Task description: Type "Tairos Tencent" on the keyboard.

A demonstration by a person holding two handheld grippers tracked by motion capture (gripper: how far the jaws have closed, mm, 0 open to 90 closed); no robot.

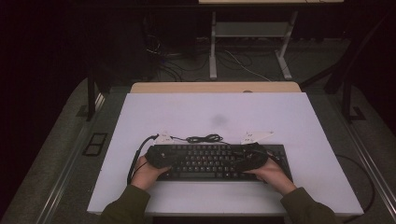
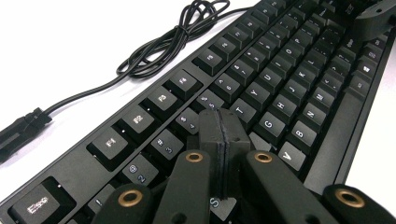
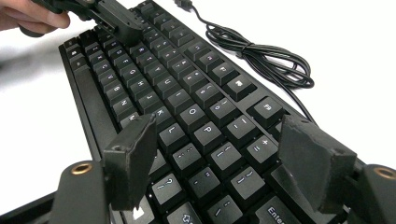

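Lying across the near part of a white table (image 1: 299, 121), a black keyboard (image 1: 212, 161) is seen with its long side facing the person; its cable (image 1: 203, 138) is bunched in a loose coil just behind the top edge, on the white surface. The left gripper (image 2: 219, 122) is held over the left part of the keys, its two jaws pressed flat together with nothing between them; the tip is placed among the letter and number keys near the R and T, though whether a key is actually touched cannot be told. The right gripper (image 3: 224, 154) is held over the right part of the keyboard, its jaws spread apart, one on each side of the keys around L, P and the punctuation block; nothing is pinched by them. In the high view both grippers are seen lying low over the keys, each held in a hand, with green sleeves coming in from the bottom edge.
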